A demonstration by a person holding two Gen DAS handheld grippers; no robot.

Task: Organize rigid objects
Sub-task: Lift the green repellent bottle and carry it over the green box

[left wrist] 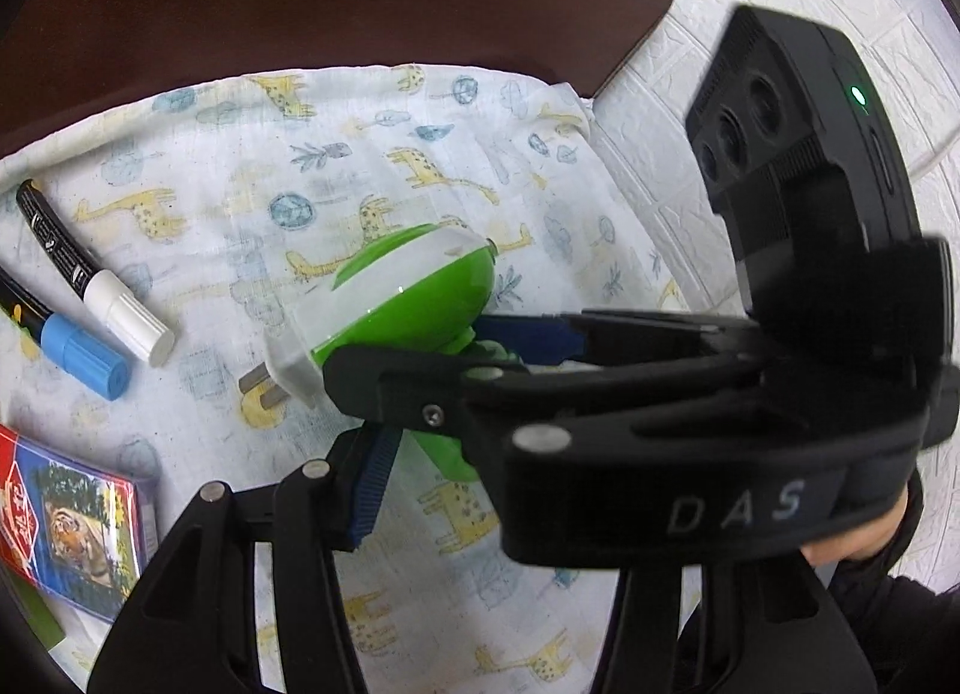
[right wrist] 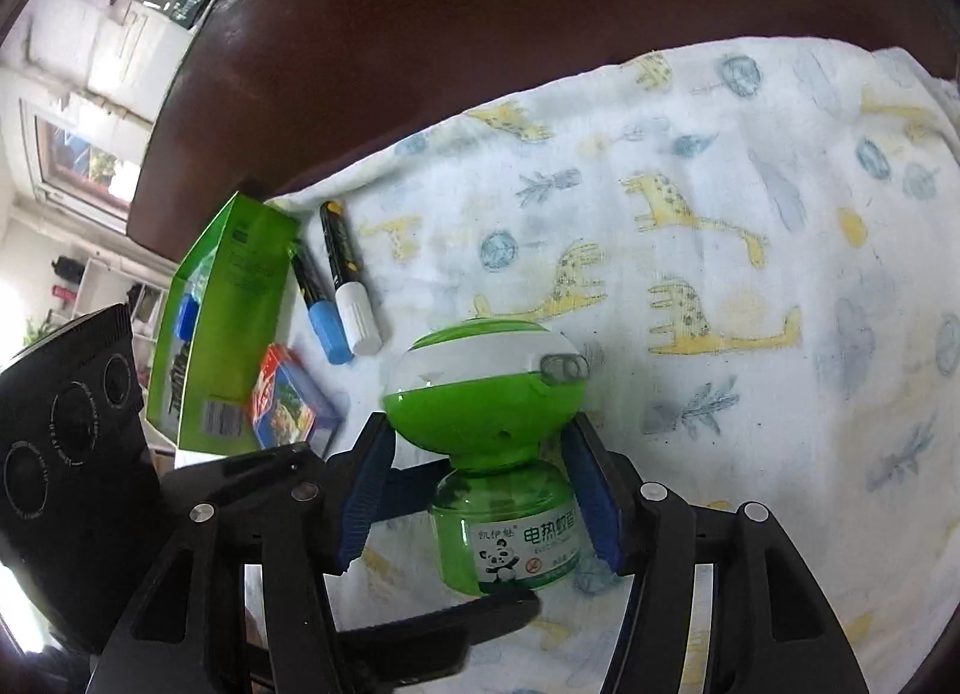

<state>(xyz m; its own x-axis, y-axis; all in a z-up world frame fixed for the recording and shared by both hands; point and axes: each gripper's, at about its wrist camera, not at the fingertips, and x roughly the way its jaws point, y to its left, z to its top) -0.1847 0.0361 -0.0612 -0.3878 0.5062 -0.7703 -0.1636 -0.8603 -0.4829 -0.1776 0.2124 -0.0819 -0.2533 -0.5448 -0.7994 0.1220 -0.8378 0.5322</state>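
While both tools (right wrist: pixel 480 496) flank it, repellent (right wrist: pixel 486 394) stands.

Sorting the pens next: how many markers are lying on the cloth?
2. The white-capped marker and the blue-capped marker lie side by side on the giraffe cloth, right of the green box. More may be hidden behind it.

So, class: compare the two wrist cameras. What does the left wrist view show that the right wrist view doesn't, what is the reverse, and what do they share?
Left wrist only: a person's hand, the green plug-in device's metal prongs, and a white brick-pattern surface.
Right wrist only: a tall green box, the panda label on the device's bottle, and a window.
Both: the device, two markers, the card box and the giraffe cloth.
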